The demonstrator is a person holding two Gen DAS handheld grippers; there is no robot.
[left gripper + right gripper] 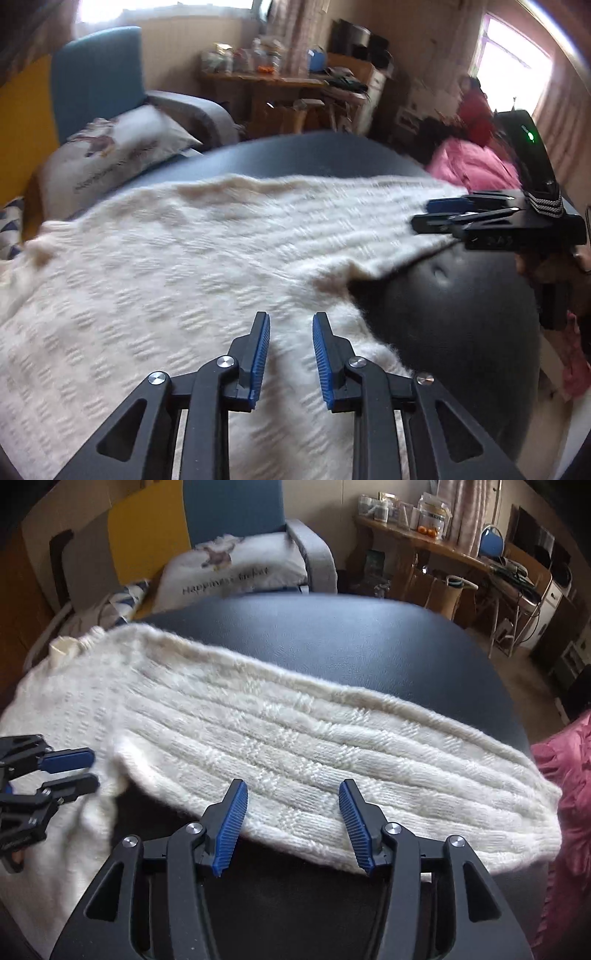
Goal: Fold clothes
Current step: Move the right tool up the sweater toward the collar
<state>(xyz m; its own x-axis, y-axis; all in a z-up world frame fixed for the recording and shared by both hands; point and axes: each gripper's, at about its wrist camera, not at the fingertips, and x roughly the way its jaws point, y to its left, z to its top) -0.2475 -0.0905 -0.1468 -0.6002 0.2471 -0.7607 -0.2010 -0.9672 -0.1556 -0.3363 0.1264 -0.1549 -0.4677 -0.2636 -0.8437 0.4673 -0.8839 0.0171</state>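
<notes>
A cream knitted sweater lies spread on a dark padded tabletop. Its long sleeve stretches to the right across the tabletop. My left gripper hovers over the sweater's body near its lower edge, open, with nothing between its blue pads. My right gripper stands open above the near edge of the sleeve, its pads apart and clear of the knit. In the left wrist view the right gripper shows at the right, over the sleeve. In the right wrist view the left gripper shows at the left.
A pink garment lies heaped past the tabletop's right end. Behind the tabletop stands a blue armchair with a printed pillow. A cluttered wooden desk fills the back right.
</notes>
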